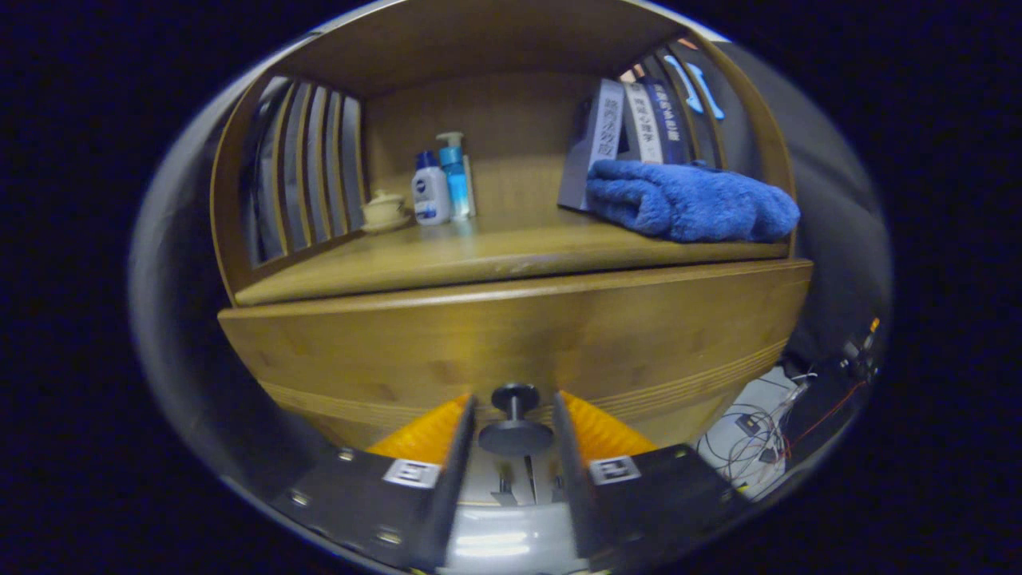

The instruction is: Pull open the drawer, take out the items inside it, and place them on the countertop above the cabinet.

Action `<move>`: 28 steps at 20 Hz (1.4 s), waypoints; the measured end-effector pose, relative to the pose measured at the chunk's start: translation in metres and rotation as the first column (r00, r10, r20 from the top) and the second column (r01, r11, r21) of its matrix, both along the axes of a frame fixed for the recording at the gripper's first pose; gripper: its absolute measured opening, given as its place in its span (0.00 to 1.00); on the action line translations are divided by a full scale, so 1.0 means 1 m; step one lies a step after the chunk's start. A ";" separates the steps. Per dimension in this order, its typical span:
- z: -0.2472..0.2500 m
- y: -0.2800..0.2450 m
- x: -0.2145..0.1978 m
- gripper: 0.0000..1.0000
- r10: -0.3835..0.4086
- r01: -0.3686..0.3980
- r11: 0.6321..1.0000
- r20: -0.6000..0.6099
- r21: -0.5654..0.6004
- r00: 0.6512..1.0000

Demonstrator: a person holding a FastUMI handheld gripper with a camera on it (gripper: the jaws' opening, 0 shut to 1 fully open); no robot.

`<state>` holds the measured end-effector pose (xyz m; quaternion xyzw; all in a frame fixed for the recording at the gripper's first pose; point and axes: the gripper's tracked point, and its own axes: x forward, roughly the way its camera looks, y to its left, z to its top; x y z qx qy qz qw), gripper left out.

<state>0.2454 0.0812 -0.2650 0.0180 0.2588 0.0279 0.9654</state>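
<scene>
My gripper (515, 415) stands apart, its fingers flanking the drawer (511, 335) knob (515, 435) without touching. On the countertop (447, 259) above: a blue towel (691, 200), upright books (631, 132) with unreadable spines, and bottles (441, 188).

Pale characters are seen running down the spines of the books (631, 120) on the shelf; they are too blurred to be read. A dark mark is carried on the white bottle (430, 194), too small to be made out. A square black-and-white tag (411, 473) is fixed on one finger mount, and a second tag (613, 469) on the other. The gripper (513, 398) is held with fingers apart, and the knob (515, 435) is flanked by them.
</scene>
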 end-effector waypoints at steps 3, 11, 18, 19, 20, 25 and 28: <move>-0.004 0.001 0.000 0.43 0.002 -0.002 1.000 -0.001 -0.004 1.000; -0.002 0.000 -0.001 0.25 -0.048 0.048 0.999 -0.002 -0.002 0.999; 0.005 -0.004 -0.039 0.26 -0.111 0.111 0.994 0.013 0.000 0.994; 0.006 -0.005 -0.047 0.25 -0.122 0.122 0.992 0.020 0.006 0.992; 0.008 -0.006 -0.055 0.25 -0.132 0.132 0.991 0.020 0.006 0.991; 0.013 -0.010 -0.096 0.25 -0.155 0.155 0.988 0.015 -0.020 0.988; 0.015 -0.013 -0.114 0.25 -0.171 0.171 0.984 0.010 -0.041 0.985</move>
